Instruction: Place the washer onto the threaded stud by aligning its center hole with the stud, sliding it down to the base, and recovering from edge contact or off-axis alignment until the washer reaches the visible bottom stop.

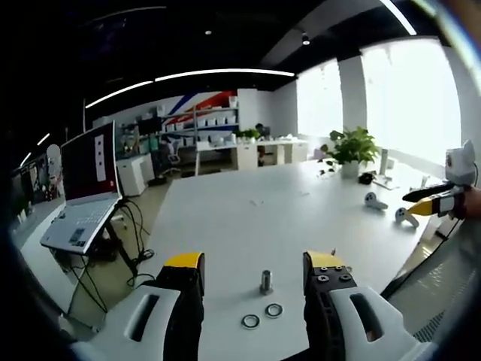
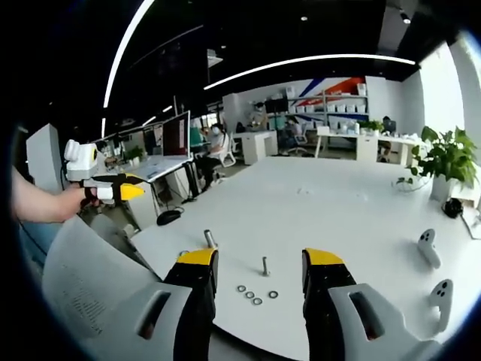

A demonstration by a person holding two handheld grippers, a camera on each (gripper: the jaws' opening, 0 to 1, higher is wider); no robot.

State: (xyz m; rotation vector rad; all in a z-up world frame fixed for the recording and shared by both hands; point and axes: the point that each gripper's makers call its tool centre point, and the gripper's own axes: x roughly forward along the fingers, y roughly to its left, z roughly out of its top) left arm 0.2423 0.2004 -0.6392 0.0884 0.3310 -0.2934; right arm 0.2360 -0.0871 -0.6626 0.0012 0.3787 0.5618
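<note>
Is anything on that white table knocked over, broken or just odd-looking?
Nothing stands out. The threaded stud stands upright on the white table, with loose washers lying flat beside it, none yet on it. Both grippers hang open, holding nothing.

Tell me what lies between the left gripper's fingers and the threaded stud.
Only bare white table. In the left gripper view the stud stands between the open fingers, with two washers nearer the camera.

Shiny metal stud (image 1: 265, 281) and washers (image 1: 261, 316) on a smooth, matt white table (image 1: 248, 218).
</note>
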